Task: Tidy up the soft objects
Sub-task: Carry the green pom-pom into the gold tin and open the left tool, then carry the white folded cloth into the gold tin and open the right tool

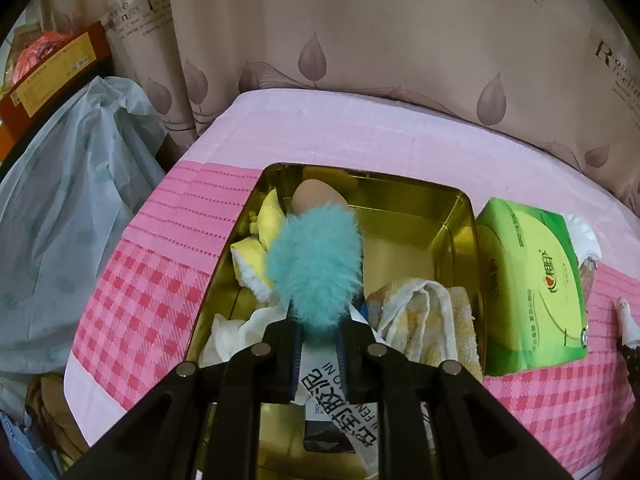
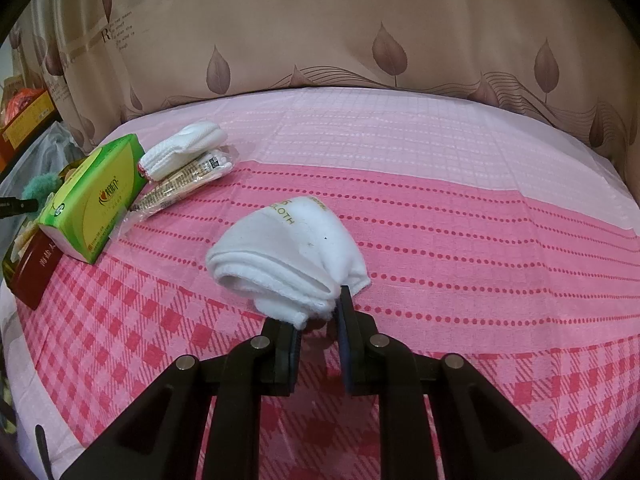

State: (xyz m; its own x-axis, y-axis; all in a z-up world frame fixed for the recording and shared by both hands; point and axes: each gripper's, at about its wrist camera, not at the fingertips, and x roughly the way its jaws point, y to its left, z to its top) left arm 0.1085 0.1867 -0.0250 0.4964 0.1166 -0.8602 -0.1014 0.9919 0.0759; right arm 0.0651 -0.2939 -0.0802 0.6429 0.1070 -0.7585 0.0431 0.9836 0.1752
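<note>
Teal fluffy pompom (image 1: pixel 316 264) sits between left gripper (image 1: pixel 318 326) pads, over gold tin (image 1: pixel 460 216); grip looks loosening, can't tell if released. Right gripper (image 2: pixel 320 312) pinches folded white cloth (image 2: pixel 288 252) above pink tablecloth (image 2: pixel 480 240). Drop pompom low, into bare corner.

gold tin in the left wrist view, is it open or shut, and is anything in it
Open: no lid covers the gold tin. Partly filled, with a yellow-striped towel, yellow cloths and white crumpled paper; bare floor shows at right.
</note>
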